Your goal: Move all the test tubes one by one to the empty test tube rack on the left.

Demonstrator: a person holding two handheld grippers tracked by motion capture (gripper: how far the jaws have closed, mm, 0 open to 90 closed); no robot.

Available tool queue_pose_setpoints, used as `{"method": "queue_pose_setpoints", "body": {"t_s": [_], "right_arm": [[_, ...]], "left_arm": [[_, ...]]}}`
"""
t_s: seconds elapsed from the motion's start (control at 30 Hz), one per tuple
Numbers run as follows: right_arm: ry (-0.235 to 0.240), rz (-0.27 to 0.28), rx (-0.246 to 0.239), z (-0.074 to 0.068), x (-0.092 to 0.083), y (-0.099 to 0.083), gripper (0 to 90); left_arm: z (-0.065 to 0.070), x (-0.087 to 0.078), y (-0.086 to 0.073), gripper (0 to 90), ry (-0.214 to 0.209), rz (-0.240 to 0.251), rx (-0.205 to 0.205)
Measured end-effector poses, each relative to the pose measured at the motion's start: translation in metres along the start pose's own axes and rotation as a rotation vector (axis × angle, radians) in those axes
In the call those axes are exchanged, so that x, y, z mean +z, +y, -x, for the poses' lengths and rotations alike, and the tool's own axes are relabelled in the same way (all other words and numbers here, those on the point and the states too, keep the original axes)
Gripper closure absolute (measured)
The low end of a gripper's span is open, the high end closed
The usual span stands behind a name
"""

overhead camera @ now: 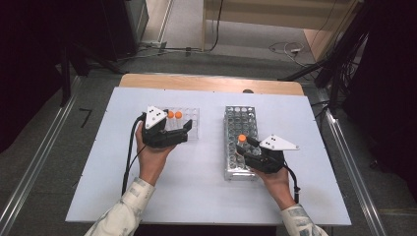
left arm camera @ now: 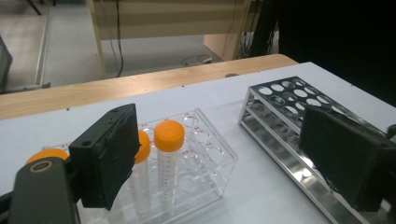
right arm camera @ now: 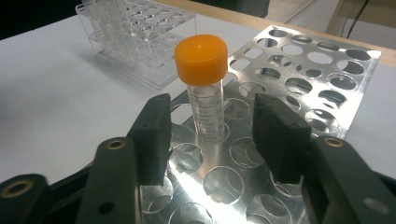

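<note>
A: Left gripper [overhead camera: 184,132] is released, empty, beside the clear rack [overhead camera: 193,129] that holds orange-capped tubes [left arm camera: 168,161].

B: The right gripper [right arm camera: 210,135] straddles one tube [right arm camera: 204,95] standing in the metal rack [right arm camera: 322,81], pads not touching it yet.

A: An off-centre squeeze could tip it or jam it against the hole's rim.

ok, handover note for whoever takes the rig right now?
Left gripper: open, holding nothing, beside the clear rack.
Right gripper: jaws either side of a tube, not pressing on it.
That tube stands in the metal rack; at least two capped tubes stand in the clear rack.
Done: one tube across, it seems.
Left: probably move the others.
</note>
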State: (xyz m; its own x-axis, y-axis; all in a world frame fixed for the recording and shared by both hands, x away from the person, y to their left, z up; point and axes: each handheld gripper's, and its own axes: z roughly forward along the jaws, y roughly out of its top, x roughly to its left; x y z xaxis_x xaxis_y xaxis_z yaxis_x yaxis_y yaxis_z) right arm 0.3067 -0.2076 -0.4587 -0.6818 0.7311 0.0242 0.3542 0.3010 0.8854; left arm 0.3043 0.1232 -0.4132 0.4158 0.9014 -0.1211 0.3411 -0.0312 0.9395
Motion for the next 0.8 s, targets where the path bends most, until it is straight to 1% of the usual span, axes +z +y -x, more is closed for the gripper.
{"method": "queue_pose_setpoints", "body": {"t_s": [0.07,0.1,0.17,0.23,0.3,0.4,0.57,0.67,0.8], "right_arm": [[0.006,-0.010,-0.007,0.001,0.003,0.000,53.5],[0.007,-0.011,-0.010,0.001,0.004,0.000,55.0],[0.009,-0.011,-0.013,0.002,0.004,0.001,58.3],[0.005,-0.013,-0.015,0.002,0.004,0.000,61.6],[0.001,-0.014,-0.017,0.002,0.004,0.000,65.6],[-0.003,-0.014,-0.022,0.002,0.004,0.000,70.1],[-0.019,-0.010,-0.036,0.001,0.003,0.001,71.9],[-0.032,0.003,-0.041,-0.001,0.001,0.001,72.3],[-0.042,0.016,-0.050,-0.003,-0.001,0.004,72.4]], "left_arm": [[0.002,-0.001,-0.001,12.4,-0.012,-0.003,-0.005],[0.003,-0.002,-0.001,12.4,-0.012,-0.011,-0.005],[0.004,-0.003,-0.002,11.3,-0.030,-0.020,-0.018],[0.005,-0.003,-0.002,11.4,-0.036,-0.033,-0.022],[0.007,-0.003,-0.003,12.4,-0.045,-0.036,-0.012],[0.009,-0.004,-0.004,12.1,-0.044,-0.034,0.001],[0.010,-0.002,-0.007,11.3,-0.065,-0.059,0.013],[0.010,0.000,-0.009,10.9,-0.074,-0.081,0.002],[0.010,-0.002,-0.011,11.5,-0.075,-0.075,0.001]]}}
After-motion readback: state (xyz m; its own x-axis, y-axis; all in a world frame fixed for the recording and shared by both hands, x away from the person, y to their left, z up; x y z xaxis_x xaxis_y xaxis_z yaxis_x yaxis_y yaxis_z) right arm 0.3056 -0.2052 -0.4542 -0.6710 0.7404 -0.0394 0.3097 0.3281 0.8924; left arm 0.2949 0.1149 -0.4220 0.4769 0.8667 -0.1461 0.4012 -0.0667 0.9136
